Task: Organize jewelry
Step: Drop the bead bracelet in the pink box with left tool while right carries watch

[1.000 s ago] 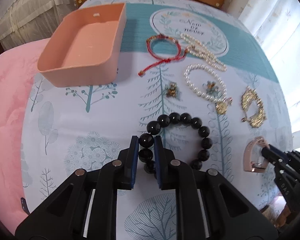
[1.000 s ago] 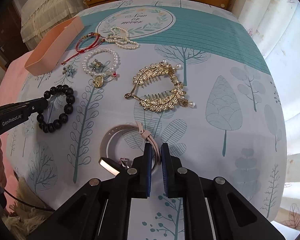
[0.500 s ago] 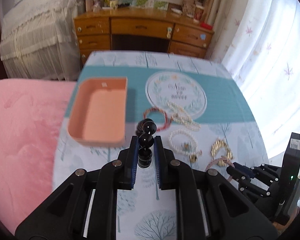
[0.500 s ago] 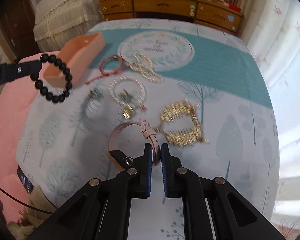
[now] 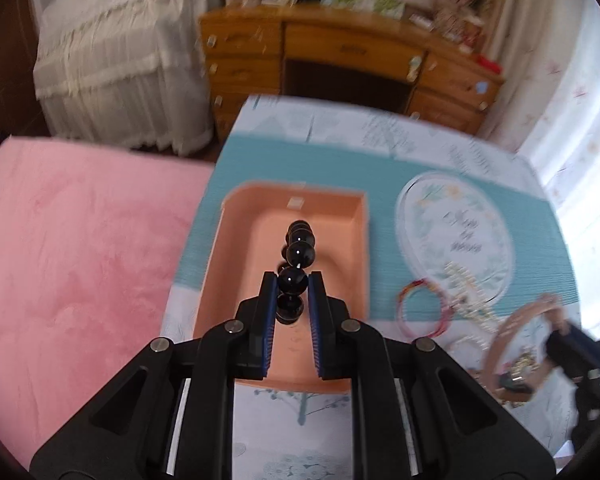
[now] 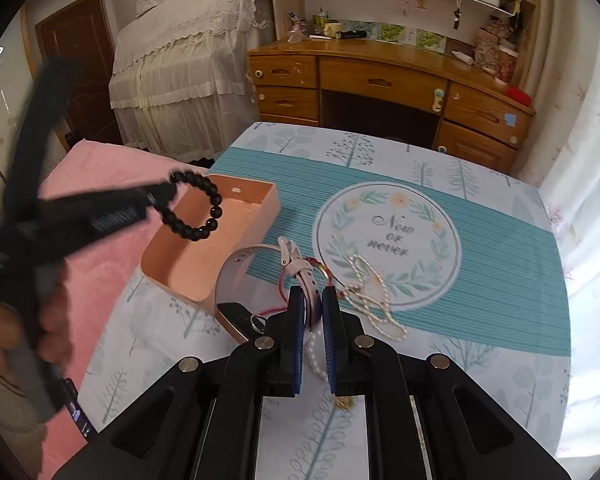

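So the left gripper (image 5: 291, 284) was pinching a black round-bead bracelet (image 5: 295, 256) by one bead, the loop dangling in the air right over the open peach-pink plastic tray (image 5: 235, 248). The right gripper (image 6: 311, 312) was clamped on the strap of a pale pink watch (image 6: 300, 270), held up just beside that tray's near corner. A red cord bracelet (image 5: 422, 308) and a white pearl strand (image 6: 374, 300) lay on the tree-print tablecloth (image 6: 480, 352), off to the tray's window side.

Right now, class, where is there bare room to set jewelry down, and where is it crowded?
Free: the pink tray's floor and the teal stripe right of the printed wreath. Crowded: between tray and wreath, where the red cord bracelet and pearl strand lie.
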